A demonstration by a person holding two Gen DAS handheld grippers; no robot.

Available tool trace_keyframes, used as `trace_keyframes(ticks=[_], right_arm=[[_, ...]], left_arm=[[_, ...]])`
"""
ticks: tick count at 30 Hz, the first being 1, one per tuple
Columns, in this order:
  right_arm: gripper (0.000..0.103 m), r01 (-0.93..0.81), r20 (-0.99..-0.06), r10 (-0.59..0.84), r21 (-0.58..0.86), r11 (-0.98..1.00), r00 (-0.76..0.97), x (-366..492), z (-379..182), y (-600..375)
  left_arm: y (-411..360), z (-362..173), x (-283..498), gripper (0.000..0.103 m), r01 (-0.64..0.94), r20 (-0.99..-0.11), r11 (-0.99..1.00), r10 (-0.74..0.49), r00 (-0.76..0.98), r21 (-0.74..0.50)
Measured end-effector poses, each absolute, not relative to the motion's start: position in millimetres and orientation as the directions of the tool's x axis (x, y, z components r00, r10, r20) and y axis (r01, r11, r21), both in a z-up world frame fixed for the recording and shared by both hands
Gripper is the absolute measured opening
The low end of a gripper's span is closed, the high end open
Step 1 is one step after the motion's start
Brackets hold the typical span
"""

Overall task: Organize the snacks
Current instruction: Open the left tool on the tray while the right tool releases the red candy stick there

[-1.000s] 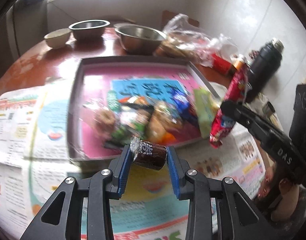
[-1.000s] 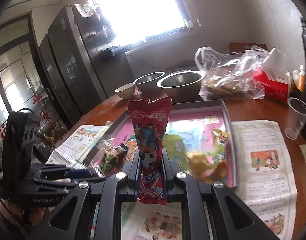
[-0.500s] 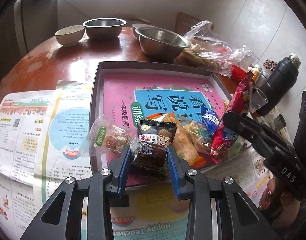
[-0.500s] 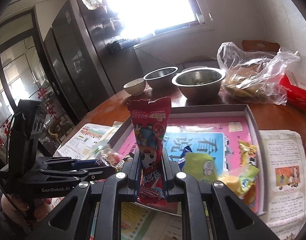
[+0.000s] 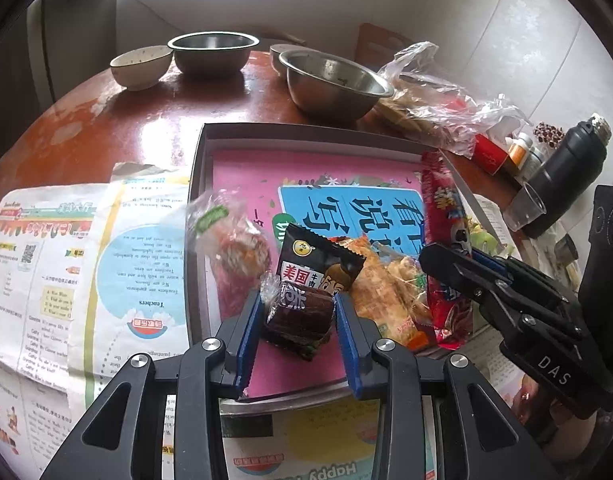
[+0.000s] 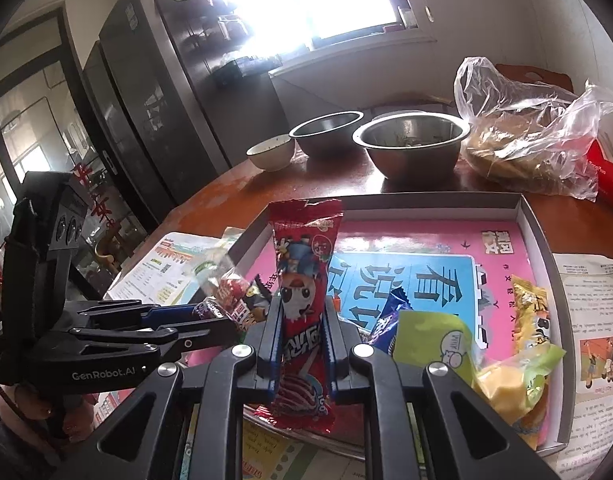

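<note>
Both grippers are clamping snacks over the tray: left gripper gripping a dark candy, right gripper pinching 1 red packet upright, probably for sorting at 6 o'clock.

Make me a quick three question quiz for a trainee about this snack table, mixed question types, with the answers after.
1. True or false: the left gripper is shut on a dark brown wrapped candy.
2. Multiple choice: what does the right gripper hold? A) a blue packet B) a tall red snack packet C) a plastic cup
3. Fill in: beyond the tray stand two steel bowls and one small ____ bowl.

Key: 1 true. 2 B, the tall red snack packet, held upright between the fingers. 3 white.
</note>
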State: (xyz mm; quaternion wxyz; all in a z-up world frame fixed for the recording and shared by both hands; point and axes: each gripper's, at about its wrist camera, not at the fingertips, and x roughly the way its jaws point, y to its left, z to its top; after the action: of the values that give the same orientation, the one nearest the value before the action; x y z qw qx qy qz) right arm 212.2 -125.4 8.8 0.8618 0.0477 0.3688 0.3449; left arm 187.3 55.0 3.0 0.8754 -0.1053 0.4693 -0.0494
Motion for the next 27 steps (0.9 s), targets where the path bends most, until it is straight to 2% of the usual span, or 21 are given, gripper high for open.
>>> trace_keyframes(ticks=[8,11,13,15,24,27], right_arm=[[0.019,-0.544,-0.609,0.615,0.331,0.771,0.501,213,8,-124],[0.025,-0.536,-0.607,0.61,0.331,0.776,0.509,213,10,-126],[0.031,-0.531,-0.605,0.606,0.33,0.781,0.516,212,11,-128],[0.032,-0.527,-0.601,0.605,0.33,0.783,0.522,211,12,-130],[0.035,-0.509,-0.584,0.595,0.329,0.796,0.553,204,19,-143],[0.04,-0.504,-0.575,0.594,0.332,0.798,0.562,200,23,-149]], left_arm=[[56,1,188,0.039,-0.017,-0.814,0.971,-0.19,0.549,-0.238],[56,1,187,0.041,-0.02,-0.815,0.971,-0.189,0.548,-0.239],[56,1,187,0.048,-0.022,-0.815,0.971,-0.186,0.548,-0.237],[55,2,186,0.053,-0.024,-0.816,0.973,-0.178,0.55,-0.229],[52,10,176,0.063,-0.029,-0.812,0.979,-0.15,0.564,-0.2],[50,16,171,0.066,-0.028,-0.806,0.981,-0.143,0.574,-0.194]])
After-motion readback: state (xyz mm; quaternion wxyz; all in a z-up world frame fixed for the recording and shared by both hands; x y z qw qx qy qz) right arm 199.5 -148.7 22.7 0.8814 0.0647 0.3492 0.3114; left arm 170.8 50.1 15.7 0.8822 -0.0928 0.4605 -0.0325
